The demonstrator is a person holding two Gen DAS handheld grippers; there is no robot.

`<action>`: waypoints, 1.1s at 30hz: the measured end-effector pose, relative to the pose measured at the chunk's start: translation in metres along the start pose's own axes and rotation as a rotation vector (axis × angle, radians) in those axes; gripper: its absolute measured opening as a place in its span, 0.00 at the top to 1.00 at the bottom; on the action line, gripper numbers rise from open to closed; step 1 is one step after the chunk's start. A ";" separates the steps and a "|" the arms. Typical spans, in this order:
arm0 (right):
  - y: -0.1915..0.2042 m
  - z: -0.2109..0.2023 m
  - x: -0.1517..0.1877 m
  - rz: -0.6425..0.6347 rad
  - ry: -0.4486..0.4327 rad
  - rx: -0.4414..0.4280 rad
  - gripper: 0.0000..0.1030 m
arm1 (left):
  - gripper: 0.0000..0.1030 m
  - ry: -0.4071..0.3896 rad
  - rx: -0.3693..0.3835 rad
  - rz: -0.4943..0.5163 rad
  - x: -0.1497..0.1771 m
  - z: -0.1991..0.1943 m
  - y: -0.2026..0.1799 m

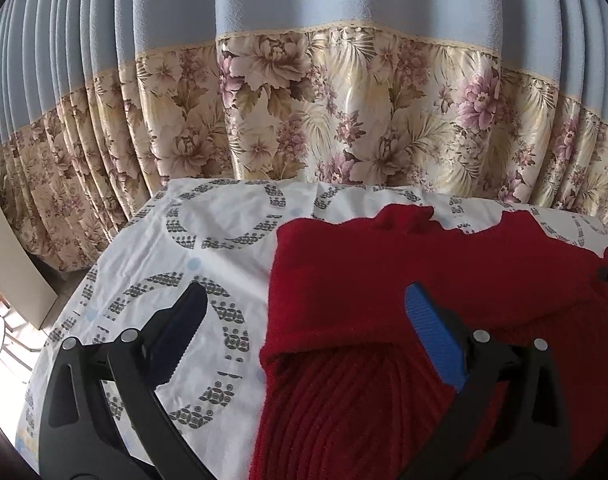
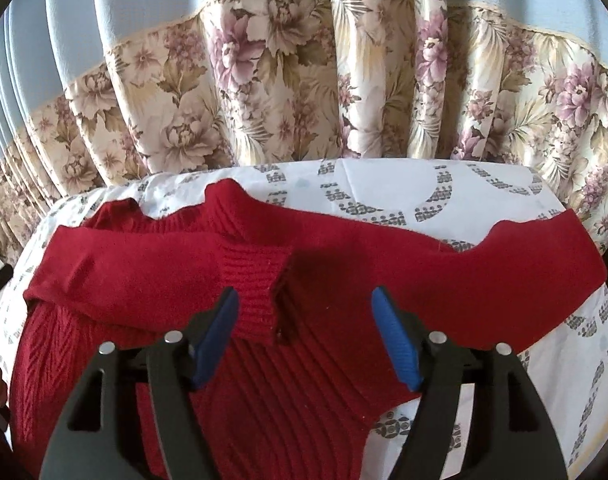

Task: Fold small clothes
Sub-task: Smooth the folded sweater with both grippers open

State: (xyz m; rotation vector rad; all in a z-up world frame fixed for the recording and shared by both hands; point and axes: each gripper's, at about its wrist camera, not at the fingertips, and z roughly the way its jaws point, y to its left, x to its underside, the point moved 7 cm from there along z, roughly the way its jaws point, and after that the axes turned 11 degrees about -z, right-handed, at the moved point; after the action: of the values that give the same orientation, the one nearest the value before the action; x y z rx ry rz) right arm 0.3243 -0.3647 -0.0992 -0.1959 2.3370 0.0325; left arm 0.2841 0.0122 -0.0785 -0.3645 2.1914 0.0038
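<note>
Two open tongs over a half-folded red sweater

Both grippers stand wide with nothing between their pads. The left gripper (image 1: 304, 344) straddles the sweater's left edge: one finger hangs over the bare patterned sheet (image 1: 152, 248), the other over the knit. The right gripper (image 2: 305, 340) hovers above the middle of the red sweater (image 2: 264, 280), its jaws either side of the ribbed cuff (image 2: 256, 300) of a sleeve folded in across the chest.

The sweater lies flat on the sheet, directly ahead of and below both tongs, collar toward the floral curtain (image 2: 304, 80). Its other sleeve (image 2: 543, 248) runs out to the right, long axis across the view, not yet folded in. That sleeve lies nearer the right gripper, so the next fold probably falls to that hand: reach right, pinch near the sleeve end, and carry it inward across the body
</note>
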 end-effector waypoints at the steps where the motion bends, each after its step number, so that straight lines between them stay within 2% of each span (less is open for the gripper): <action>1: 0.001 0.001 0.001 0.000 0.002 -0.002 0.31 | 0.05 0.002 -0.001 0.003 0.001 0.001 0.000; 7: 0.009 0.003 0.002 -0.034 0.011 0.002 0.30 | 0.05 0.002 -0.001 -0.010 0.002 0.001 0.003; 21: 0.002 0.002 0.004 -0.016 0.011 0.006 0.30 | 0.04 0.012 0.005 0.000 0.005 0.003 0.000; 33: -0.027 0.004 0.008 0.022 0.026 0.041 0.30 | 0.04 0.041 0.014 -0.002 0.011 0.010 -0.002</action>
State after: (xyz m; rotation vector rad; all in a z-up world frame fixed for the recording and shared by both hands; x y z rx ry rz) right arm 0.3257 -0.3917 -0.1067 -0.1512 2.3640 -0.0073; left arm 0.2858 0.0089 -0.0932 -0.3612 2.2304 -0.0205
